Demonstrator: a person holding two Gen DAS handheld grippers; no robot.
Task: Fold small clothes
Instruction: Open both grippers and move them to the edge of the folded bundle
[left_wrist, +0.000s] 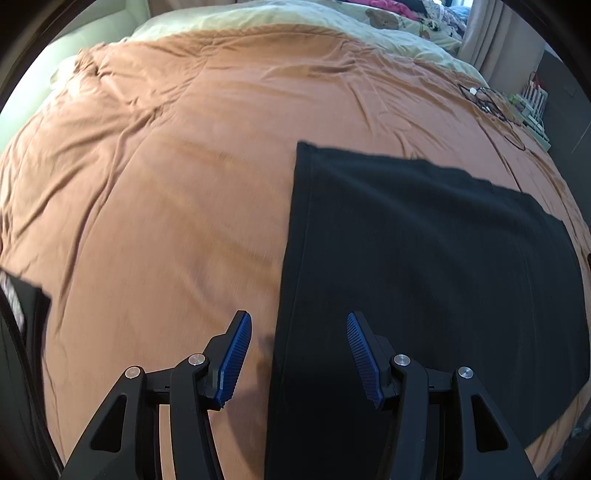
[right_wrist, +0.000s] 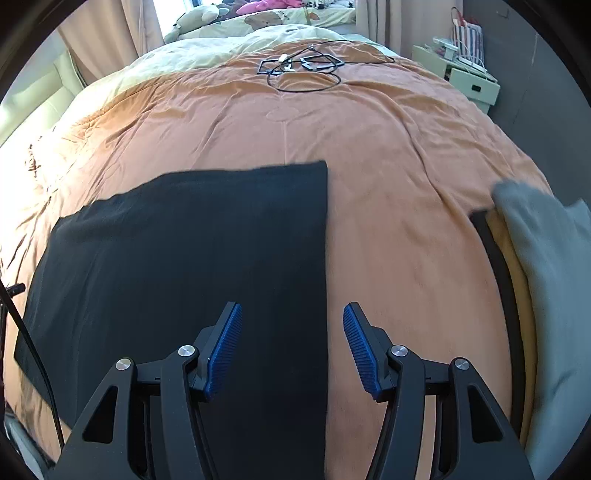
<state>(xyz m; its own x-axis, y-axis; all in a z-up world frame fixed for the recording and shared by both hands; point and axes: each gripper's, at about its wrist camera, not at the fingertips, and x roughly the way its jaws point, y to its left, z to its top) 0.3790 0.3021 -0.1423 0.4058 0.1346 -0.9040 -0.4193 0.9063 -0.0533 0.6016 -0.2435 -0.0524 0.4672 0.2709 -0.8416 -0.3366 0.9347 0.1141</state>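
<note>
A black garment (left_wrist: 424, 266) lies flat on the orange bedspread (left_wrist: 177, 192), folded into a long rectangle. My left gripper (left_wrist: 299, 325) is open and empty, hovering over the garment's left edge near its near end. The same garment shows in the right wrist view (right_wrist: 192, 266). My right gripper (right_wrist: 291, 314) is open and empty, hovering over the garment's right edge. Neither gripper touches the cloth.
A stack of folded clothes, grey on top (right_wrist: 546, 280), sits at the bed's right side. Black cables (right_wrist: 303, 68) lie at the far end of the bedspread (right_wrist: 388, 155). A pale quilt (left_wrist: 295, 14) and a white bedside cabinet (right_wrist: 469, 81) are beyond.
</note>
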